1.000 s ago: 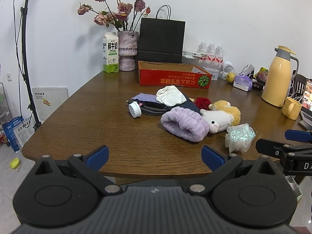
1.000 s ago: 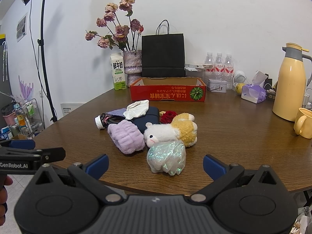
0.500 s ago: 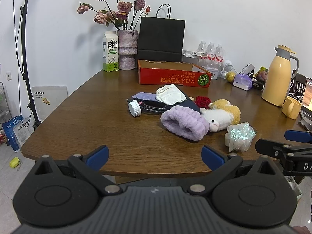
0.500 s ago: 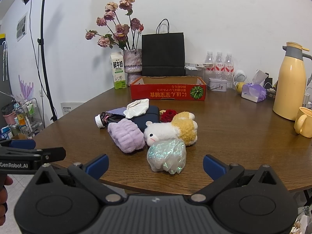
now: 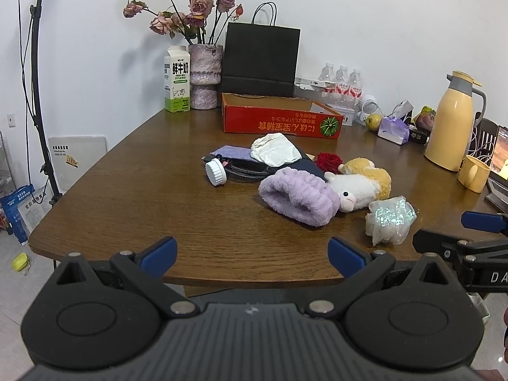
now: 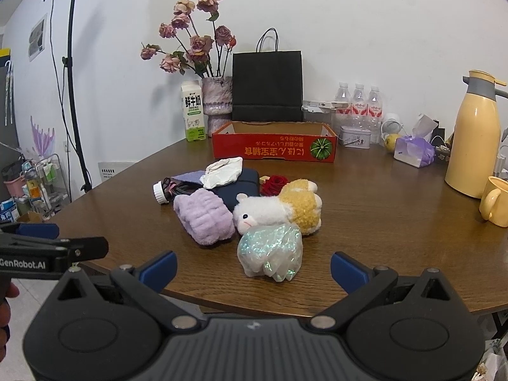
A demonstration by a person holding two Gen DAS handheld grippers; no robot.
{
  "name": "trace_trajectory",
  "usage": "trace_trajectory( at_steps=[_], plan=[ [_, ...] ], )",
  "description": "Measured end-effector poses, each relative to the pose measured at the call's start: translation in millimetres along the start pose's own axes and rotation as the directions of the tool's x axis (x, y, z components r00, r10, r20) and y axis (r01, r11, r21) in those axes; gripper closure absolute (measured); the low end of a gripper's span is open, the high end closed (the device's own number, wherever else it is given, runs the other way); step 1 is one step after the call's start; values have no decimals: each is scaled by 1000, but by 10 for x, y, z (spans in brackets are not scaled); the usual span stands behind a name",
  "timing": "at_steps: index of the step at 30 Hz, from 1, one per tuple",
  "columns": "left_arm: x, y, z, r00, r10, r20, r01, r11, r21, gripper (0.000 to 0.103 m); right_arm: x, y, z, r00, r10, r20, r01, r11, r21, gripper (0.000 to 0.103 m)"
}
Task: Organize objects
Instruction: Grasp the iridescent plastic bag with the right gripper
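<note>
A heap of small items lies mid-table: a purple fluffy band [image 5: 298,200] [image 6: 204,219], a white and yellow plush sheep [image 5: 362,185] [image 6: 279,209], an iridescent shiny bag [image 5: 389,219] [image 6: 271,252], a red rose [image 5: 328,160], a crumpled white cloth [image 5: 274,154] on a dark blue pouch [image 6: 241,185], and a white-capped item with a black cable [image 5: 217,173]. Behind them stands an open red cardboard box [image 5: 279,122] [image 6: 274,147]. My left gripper [image 5: 252,252] is open at the near table edge. My right gripper [image 6: 254,268] is open, just short of the shiny bag.
At the back stand a milk carton [image 5: 177,79], a vase of dried roses [image 5: 204,76], a black paper bag [image 5: 260,58] and water bottles [image 5: 341,81]. A yellow thermos [image 5: 454,120] and yellow mug [image 5: 474,173] stand at the right. A light stand [image 6: 74,79] rises left of the table.
Both grippers have edged slightly toward the table; the heap looks a little nearer. Nothing was taken hold of or moved.
</note>
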State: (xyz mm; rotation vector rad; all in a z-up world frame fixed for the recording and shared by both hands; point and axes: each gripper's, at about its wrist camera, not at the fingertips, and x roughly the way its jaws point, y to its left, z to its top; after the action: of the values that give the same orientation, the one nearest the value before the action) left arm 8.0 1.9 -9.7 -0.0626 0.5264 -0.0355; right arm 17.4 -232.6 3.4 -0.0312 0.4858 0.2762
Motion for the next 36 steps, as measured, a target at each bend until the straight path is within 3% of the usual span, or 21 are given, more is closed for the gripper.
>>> trace_trajectory(
  at_steps=[36],
  plan=[
    [660, 94, 76, 998, -2, -69, -1, 999, -36, 0, 683, -137, -16, 995, 14, -97, -15, 1000, -13, 0]
  ],
)
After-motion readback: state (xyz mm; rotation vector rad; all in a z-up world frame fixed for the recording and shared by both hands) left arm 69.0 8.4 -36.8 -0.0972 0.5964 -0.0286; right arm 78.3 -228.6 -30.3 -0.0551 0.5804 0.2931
